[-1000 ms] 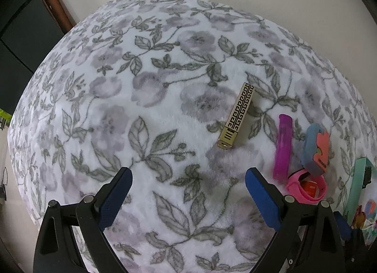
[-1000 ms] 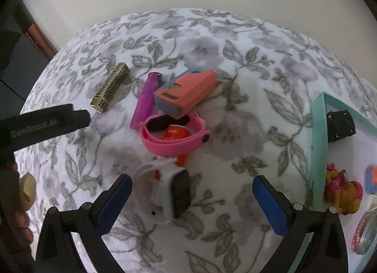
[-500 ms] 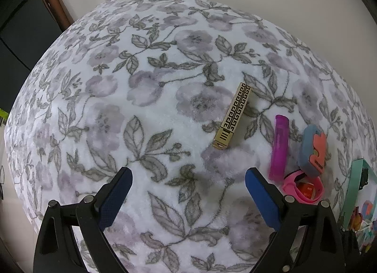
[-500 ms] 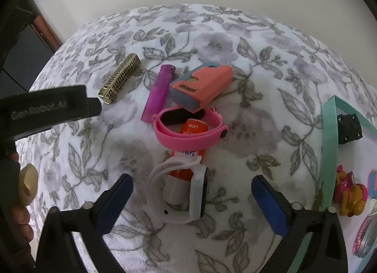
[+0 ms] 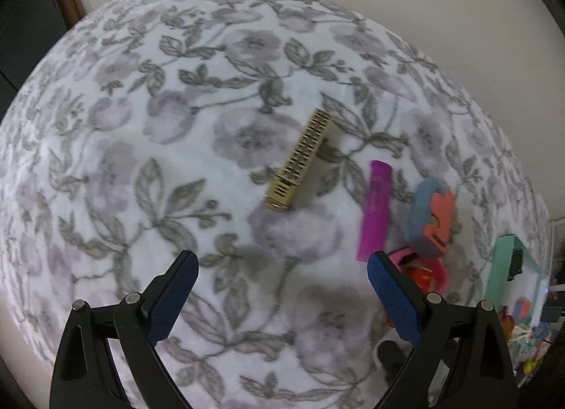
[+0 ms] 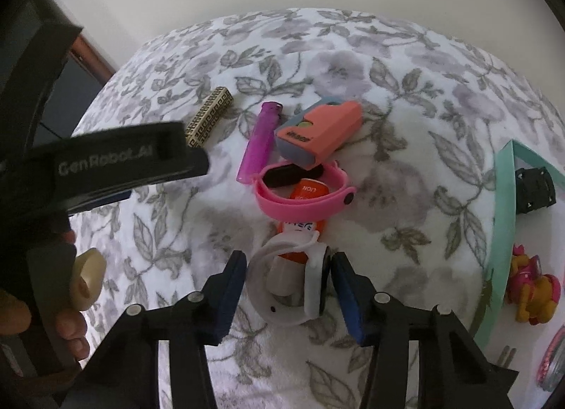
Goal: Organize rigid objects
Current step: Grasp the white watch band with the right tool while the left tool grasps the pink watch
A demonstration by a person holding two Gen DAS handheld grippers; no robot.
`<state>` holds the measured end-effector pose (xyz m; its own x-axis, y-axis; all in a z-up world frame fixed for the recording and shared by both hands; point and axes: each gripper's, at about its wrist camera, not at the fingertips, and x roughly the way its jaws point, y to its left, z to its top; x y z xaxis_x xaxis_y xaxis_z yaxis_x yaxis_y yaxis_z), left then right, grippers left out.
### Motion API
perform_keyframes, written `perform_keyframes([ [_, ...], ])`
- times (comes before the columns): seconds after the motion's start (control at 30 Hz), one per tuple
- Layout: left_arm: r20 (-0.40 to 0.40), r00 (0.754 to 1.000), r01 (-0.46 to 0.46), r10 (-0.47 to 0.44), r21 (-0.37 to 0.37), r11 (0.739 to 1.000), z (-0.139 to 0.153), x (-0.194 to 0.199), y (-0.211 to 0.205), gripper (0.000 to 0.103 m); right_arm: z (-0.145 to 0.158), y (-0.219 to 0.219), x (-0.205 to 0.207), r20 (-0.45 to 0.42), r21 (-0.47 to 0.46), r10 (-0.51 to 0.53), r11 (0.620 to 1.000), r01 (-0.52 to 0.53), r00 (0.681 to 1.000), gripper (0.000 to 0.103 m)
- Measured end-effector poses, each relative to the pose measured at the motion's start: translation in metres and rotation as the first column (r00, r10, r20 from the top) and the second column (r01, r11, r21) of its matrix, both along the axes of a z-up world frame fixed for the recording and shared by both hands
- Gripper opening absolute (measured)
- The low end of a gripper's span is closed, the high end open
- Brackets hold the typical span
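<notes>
My right gripper (image 6: 287, 260) points down at a white smartwatch (image 6: 314, 289) standing on edge on the flowered bedspread. Its jaws are closing, and the blue pads (image 6: 348, 292) sit against the watch face and the band. Just beyond lie an orange tube (image 6: 309, 190) inside a pink watch band (image 6: 300, 200), a coral and blue case (image 6: 317, 133), a purple lighter (image 6: 259, 140) and a gold patterned tube (image 6: 210, 119). My left gripper (image 5: 280, 260) hangs open over bare bedspread, short of the gold tube (image 5: 300, 162), with nothing between its fingers.
A teal tray (image 6: 501, 232) at the right holds a black block (image 6: 535, 190) and a pink and yellow toy (image 6: 533, 292). The left gripper's black body (image 6: 106, 165) and the hand holding it (image 6: 70, 320) fill the left of the right wrist view. A pale wall stands behind the bed.
The right jaws have closed from wide open in onto the white watch, which tipped from flat onto its edge. The left gripper tilted a little and stays open.
</notes>
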<state>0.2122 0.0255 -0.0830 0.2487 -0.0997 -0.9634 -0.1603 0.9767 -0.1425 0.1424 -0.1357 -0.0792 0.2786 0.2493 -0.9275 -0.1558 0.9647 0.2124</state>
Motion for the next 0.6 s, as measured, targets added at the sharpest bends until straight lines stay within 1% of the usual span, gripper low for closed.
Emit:
perform_keyframes([
  [0.33, -0.011, 0.999, 0.032, -0.033, -0.068, 0.997, -0.005, 0.004, -0.023, 0.097, 0.005, -0.018, -0.001, -0.015, 0.046, -0.017, 0.999, 0.018, 1.000, 0.052],
  [0.47, -0.011, 0.999, 0.039, -0.040, -0.099, 0.994, -0.008, 0.007, -0.032, 0.096, 0.010, -0.023, 0.000, 0.002, 0.039, -0.019, 0.999, 0.019, 1.000, 0.052],
  [0.57, -0.010, 0.998, 0.057, -0.058, -0.112, 0.992, -0.009, 0.009, -0.040, 0.096, 0.009, -0.031, 0.000, -0.004, 0.044, -0.036, 0.998, 0.037, 0.999, 0.052],
  [0.6, -0.008, 0.998, 0.062, -0.064, -0.116, 0.991, -0.010, 0.010, -0.043, 0.095, 0.009, -0.033, 0.001, -0.005, 0.042, -0.042, 0.998, 0.042, 0.999, 0.052],
])
